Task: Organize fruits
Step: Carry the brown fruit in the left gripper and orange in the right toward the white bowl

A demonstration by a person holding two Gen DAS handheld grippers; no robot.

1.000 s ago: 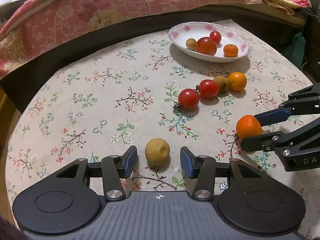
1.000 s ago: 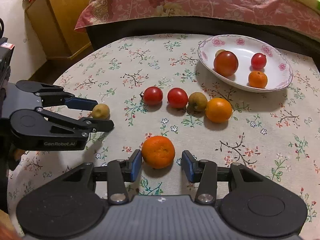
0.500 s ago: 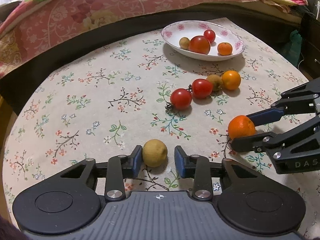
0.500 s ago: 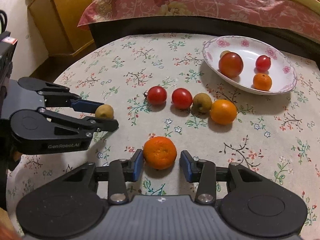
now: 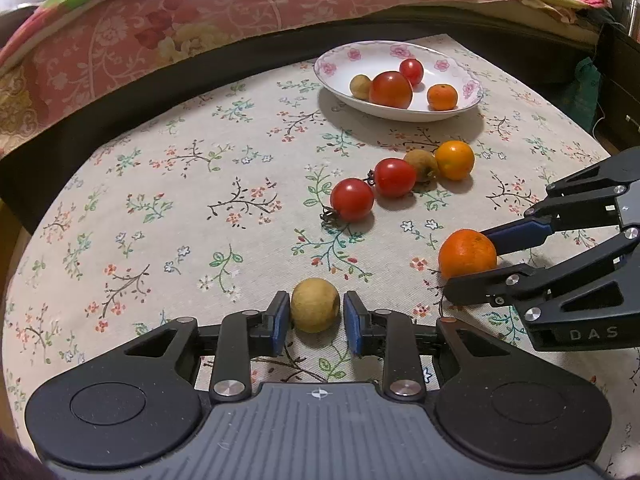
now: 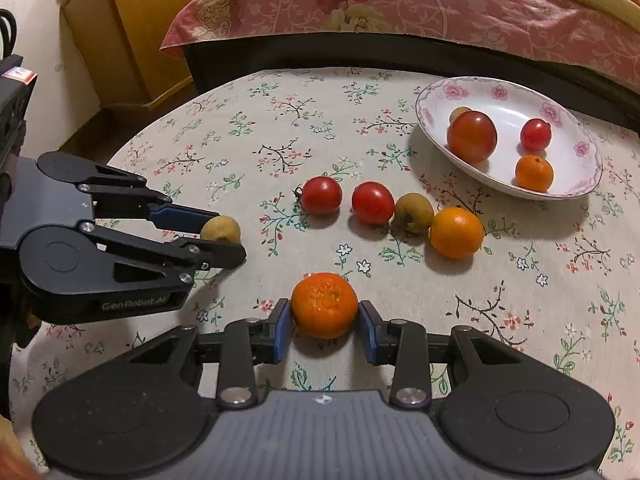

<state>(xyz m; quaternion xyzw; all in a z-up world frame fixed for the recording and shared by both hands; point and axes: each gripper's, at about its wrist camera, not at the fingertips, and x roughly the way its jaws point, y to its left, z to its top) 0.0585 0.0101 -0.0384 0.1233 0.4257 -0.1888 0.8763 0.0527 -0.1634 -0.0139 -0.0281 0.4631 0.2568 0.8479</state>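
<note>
Blue pads on the left gripper (image 5: 315, 316) sit at either side of a small yellowish-tan fruit (image 5: 315, 305), low in the middle of the left wrist view; the left pad looks to touch its skin and the right one stands a hair off, so whether it truly grips I cannot tell. Over in the right wrist view the right gripper (image 6: 324, 320) has its blue pads pressed on both flanks of a rough-skinned orange mandarin (image 6: 324, 305), closed on it at the lower centre of the frame, with the fruit seemingly on the cloth. Each tool shows in the other's camera: the right one reaches in from the right edge of the left view, the left one from the left edge of the right view. Beyond them, toward the middle of the right view, four fruits lie in a row: a red tomato (image 6: 321, 195), a second tomato (image 6: 373, 202), a brownish-green fruit (image 6: 413, 213) and a smooth orange (image 6: 456, 232), the last three touching or nearly so. Farther to the upper right stands a white bowl (image 6: 580, 184) with pink flowers on its rim, holding a large tomato, a small tomato, a little mandarin and a tan fruit half hidden behind. All rests on a round table under a floral tablecloth (image 6: 280, 128), with a pink quilted bed (image 6: 400, 0) across the top and a wooden cabinet (image 6: 132, 40) at upper left.
</note>
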